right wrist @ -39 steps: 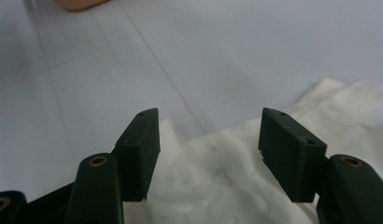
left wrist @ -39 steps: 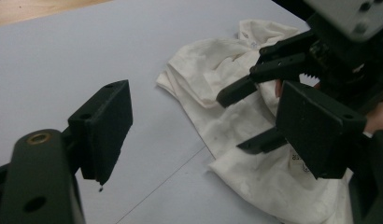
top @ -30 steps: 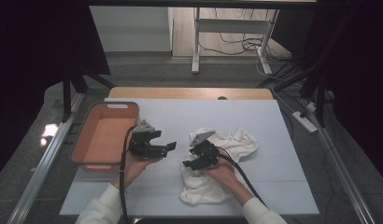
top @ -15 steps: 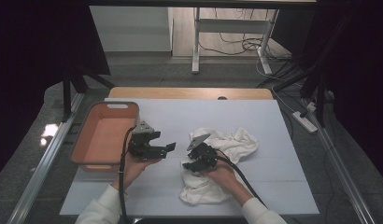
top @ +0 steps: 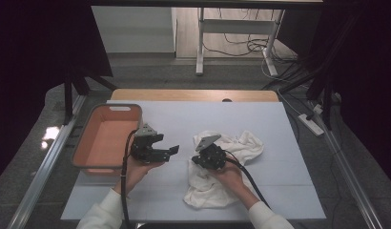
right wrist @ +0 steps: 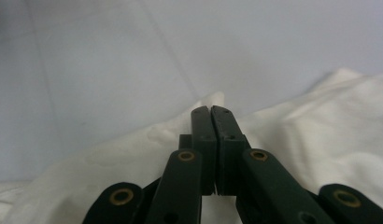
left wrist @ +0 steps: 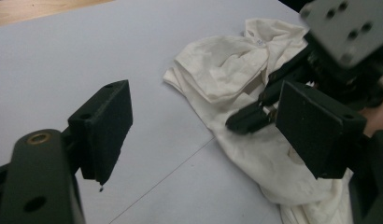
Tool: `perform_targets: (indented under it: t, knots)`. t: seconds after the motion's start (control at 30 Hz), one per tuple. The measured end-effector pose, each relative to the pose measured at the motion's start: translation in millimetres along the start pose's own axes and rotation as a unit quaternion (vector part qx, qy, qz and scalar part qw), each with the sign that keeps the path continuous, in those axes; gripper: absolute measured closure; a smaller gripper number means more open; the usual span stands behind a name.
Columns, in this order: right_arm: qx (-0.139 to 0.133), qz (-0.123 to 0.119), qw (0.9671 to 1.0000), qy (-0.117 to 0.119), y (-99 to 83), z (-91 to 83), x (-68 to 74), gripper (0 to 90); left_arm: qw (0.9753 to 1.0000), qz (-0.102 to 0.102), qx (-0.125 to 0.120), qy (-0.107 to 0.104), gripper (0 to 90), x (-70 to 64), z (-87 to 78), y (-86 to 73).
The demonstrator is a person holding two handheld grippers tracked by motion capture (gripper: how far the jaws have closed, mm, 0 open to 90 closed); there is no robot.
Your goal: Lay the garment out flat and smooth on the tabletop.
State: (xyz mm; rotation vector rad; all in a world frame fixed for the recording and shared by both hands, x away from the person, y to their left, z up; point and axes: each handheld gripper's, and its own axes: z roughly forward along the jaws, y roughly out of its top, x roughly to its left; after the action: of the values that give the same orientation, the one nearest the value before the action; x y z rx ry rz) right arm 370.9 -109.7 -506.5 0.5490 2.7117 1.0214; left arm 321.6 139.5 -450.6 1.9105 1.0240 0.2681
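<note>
A crumpled white cloth (top: 241, 148) lies on the pale blue table (top: 184, 119), right of centre. My right gripper (top: 194, 161) rests on the cloth's left part, its jaws pointing left. In the right gripper view those jaws (right wrist: 211, 112) are pressed together over the cloth (right wrist: 320, 135), with a peak of fabric just past their tips; no fabric shows between them. My left gripper (top: 167, 144) hovers to the left of the cloth, open and empty. In the left gripper view its wide-apart jaws (left wrist: 210, 130) frame the cloth (left wrist: 217, 70) and the right gripper (left wrist: 243, 121).
An orange bin (top: 112, 108) stands at the table's left edge, just left of my left hand. Bare table surface stretches behind the cloth and toward the front left. A wooden strip (top: 193, 94) runs along the table's far edge.
The right gripper has shifted slightly left and lower onto the cloth. The left gripper has barely moved.
</note>
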Motion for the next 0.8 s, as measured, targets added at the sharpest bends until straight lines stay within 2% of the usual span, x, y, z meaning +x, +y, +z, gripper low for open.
perform_targets:
  t: [0.03,0.17,0.4,0.53,0.67,0.8]
  knots:
    - [-0.015,0.007,0.9998,-0.01,-0.9,-4.7,-3.9,88.4,1.0,0.0,0.001,0.0,19.5,-0.2,0.1,-0.1]
    - [-0.046,0.034,0.9976,-0.04,-4.3,-20.8,-17.2,88.4,1.0,0.0,0.002,-0.001,19.5,-1.6,1.5,-0.2]
    - [-0.073,0.066,0.9931,-0.063,-11.8,-44.1,-38.9,88.3,1.0,0.0,0.006,-0.002,19.5,-1.7,3.7,-1.3]
    - [-0.08,0.084,0.99,-0.08,-17.1,-53.8,-48.8,88.3,1.0,0.001,0.007,-0.003,19.5,-2.7,4.5,-1.4]
    - [-0.078,0.093,0.9879,-0.095,-23.3,-59.9,-56.4,88.3,0.9999,0.003,0.012,-0.005,19.5,-4.0,7.0,-2.4]
    - [-0.076,0.11,0.9845,-0.114,-31.1,-63.8,-65.1,88.3,0.9998,0.005,0.018,-0.007,19.5,-4.9,9.8,-3.4]
